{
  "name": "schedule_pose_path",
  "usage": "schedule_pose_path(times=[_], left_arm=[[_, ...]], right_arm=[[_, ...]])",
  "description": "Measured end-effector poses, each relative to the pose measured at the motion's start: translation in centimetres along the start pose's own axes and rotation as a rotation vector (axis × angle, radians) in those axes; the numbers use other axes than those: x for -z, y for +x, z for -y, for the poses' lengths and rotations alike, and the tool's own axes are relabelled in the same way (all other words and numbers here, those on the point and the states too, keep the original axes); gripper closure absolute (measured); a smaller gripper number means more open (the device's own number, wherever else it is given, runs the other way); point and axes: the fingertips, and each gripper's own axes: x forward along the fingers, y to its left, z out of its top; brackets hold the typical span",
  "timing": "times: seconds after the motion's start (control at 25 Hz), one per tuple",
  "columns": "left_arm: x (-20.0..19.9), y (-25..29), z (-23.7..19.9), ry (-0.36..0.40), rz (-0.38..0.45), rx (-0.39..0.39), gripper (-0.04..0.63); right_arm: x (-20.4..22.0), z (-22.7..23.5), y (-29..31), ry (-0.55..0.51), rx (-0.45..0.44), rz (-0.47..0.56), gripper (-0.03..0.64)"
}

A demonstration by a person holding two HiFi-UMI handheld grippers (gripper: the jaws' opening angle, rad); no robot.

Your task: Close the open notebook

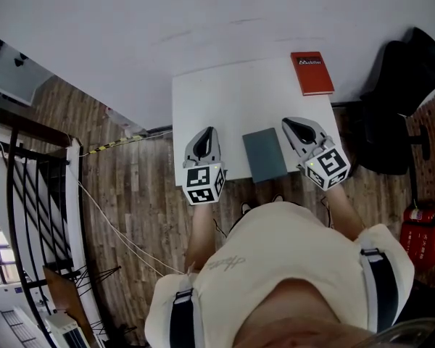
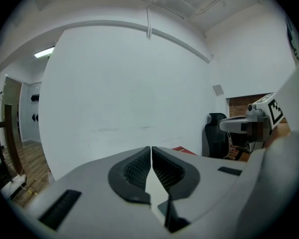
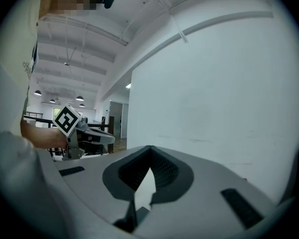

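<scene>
- Our shirt (image 1: 275, 267) fills six o'clock.
- Our left claw (image 1: 208, 131), pinched together and empty, sits at nine o'clock of the closed grey notebook (image 1: 264, 154).
- Our right claw (image 1: 293, 122), likewise, sits at three o'clock.

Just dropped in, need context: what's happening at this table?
A person at a small white table holds a gripper in each hand. The left gripper and the right gripper are both shut with nothing between the jaws, one on each side of a grey notebook. The notebook lies flat and closed at the table's near edge, and neither gripper touches it. A red book lies at the far right corner.
</scene>
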Motion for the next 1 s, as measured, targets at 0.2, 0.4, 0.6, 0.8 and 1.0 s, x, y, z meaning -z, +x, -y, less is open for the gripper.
schedule_pose_path(times=[0.2,0.4,0.6,0.8,1.0], left_arm=[[-0.4,0.0,0.4,-0.008,0.009,0.008,0.572],[-0.5,-0.1,1.0,-0.002,0.017,0.02,0.572],[-0.5,-0.7,1.0,0.006,0.015,0.015,0.572],[-0.2,-1.6,0.6,0.012,0.002,0.006,0.572],[0.2,-2.4,0.3,0.014,-0.009,-0.002,0.572]], right_arm=[[-0.5,-0.1,-0.6,-0.001,0.013,0.019,0.609],[-0.4,-0.1,-1.3,0.012,0.023,0.03,0.609],[0.1,-0.4,-1.7,0.03,0.018,0.032,0.611],[0.3,-1.2,-1.7,0.038,0.011,0.035,0.609],[0.2,-1.8,-1.7,0.026,0.014,0.044,0.611]])
